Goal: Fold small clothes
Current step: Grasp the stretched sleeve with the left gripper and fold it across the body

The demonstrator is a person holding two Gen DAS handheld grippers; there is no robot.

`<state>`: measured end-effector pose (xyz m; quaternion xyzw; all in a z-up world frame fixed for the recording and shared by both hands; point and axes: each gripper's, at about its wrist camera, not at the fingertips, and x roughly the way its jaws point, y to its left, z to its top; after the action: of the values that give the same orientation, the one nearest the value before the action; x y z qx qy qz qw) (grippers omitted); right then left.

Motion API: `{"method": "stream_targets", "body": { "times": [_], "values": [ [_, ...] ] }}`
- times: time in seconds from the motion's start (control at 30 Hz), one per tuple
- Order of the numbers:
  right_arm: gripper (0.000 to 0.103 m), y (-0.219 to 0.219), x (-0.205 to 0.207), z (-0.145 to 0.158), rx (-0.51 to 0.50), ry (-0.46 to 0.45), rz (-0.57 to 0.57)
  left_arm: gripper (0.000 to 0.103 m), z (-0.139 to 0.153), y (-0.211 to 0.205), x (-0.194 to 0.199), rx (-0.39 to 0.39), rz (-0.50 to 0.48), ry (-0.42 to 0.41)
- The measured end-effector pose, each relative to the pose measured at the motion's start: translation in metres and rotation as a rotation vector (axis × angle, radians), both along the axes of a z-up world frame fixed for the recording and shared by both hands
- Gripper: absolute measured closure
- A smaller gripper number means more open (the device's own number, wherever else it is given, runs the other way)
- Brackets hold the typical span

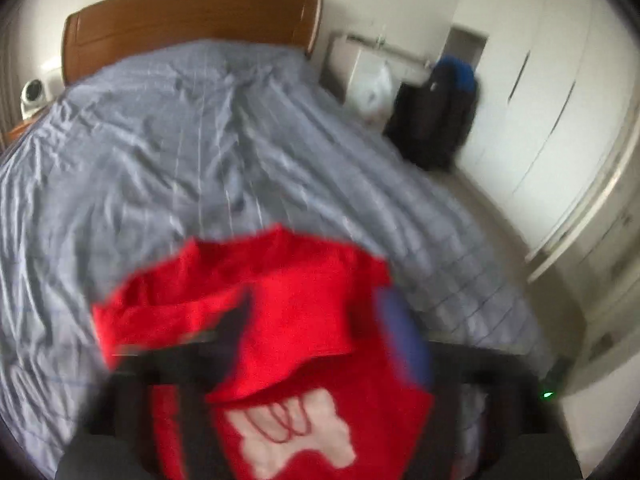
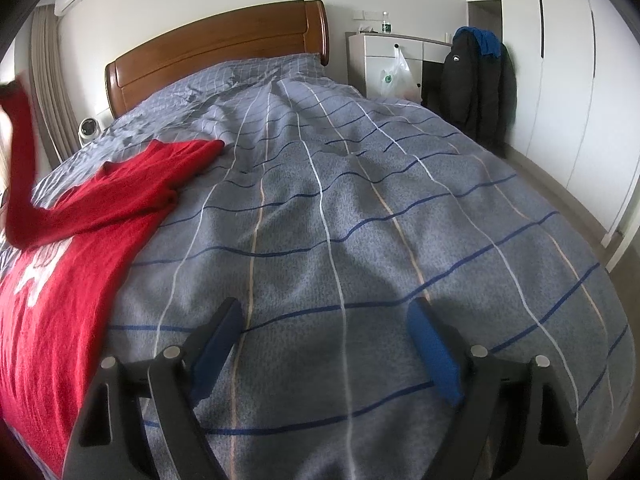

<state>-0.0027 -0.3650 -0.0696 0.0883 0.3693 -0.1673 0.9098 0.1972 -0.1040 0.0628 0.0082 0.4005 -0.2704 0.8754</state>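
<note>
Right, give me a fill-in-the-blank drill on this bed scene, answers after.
1. The sweater on the bed is ____ in colour.
2. The headboard is made of ____.
3. The right gripper hovers over the checked cover with its jaws ____.
4. A dark jacket hangs beside the white ____.

Missing words: red; wood; open; wardrobe

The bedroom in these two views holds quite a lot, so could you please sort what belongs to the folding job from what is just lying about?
For the job:
red sweater
bed cover, the folding surface
left tongs
right tongs

Just lying about:
black jacket
plastic bag
white cabinet
bottle
headboard
small white device
</note>
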Motion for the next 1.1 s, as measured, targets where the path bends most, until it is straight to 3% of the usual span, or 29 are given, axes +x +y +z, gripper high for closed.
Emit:
{"method": "stream_targets", "body": {
  "times": [0.13,0.23,0.4,0.47,0.57,0.67,0.7,0.73,0.77,0.87,0.97,1.1],
  "values": [
    [0.018,0.0,0.0,0.0,0.007,-0.001,0.008,0.021,-0.036,0.018,-0.012,-0.004,0.035,0.059],
    [0.016,-0.001,-0.001,-0.001,0.016,-0.003,0.012,0.021,-0.051,0.07,-0.012,0.014,0.121,0.07],
    [0.014,-0.001,0.002,-0.002,0.021,0.006,0.012,0.023,-0.096,0.161,-0.025,0.158,0.281,0.09],
    [0.014,-0.001,0.003,-0.003,0.018,0.01,0.012,0.028,-0.121,0.174,-0.031,0.186,0.269,0.142],
    [0.013,0.0,0.005,-0.004,0.009,0.017,0.012,0.033,-0.139,0.156,-0.032,0.213,0.213,0.134],
    [0.012,0.003,0.007,-0.005,-0.009,0.027,0.012,0.042,-0.147,0.133,-0.016,0.246,0.22,0.077],
    [0.012,0.003,0.007,-0.005,-0.012,0.028,0.011,0.053,-0.15,0.132,-0.011,0.252,0.247,0.058],
    [0.012,0.003,0.007,-0.005,-0.016,0.03,0.011,0.081,-0.153,0.132,-0.004,0.257,0.282,0.031],
    [0.012,0.004,0.007,-0.005,-0.018,0.031,0.01,0.096,-0.156,0.136,0.002,0.257,0.339,0.014],
    [0.012,0.005,0.008,-0.006,-0.026,0.034,0.008,0.097,-0.166,0.163,-0.002,0.108,0.463,0.035],
    [0.012,0.005,0.008,-0.006,-0.03,0.035,0.009,0.097,-0.168,0.165,-0.014,0.111,0.472,0.0],
    [0.01,0.005,0.01,-0.008,-0.034,0.039,0.01,0.095,-0.166,0.17,-0.012,0.091,0.469,0.014]
  ]
}}
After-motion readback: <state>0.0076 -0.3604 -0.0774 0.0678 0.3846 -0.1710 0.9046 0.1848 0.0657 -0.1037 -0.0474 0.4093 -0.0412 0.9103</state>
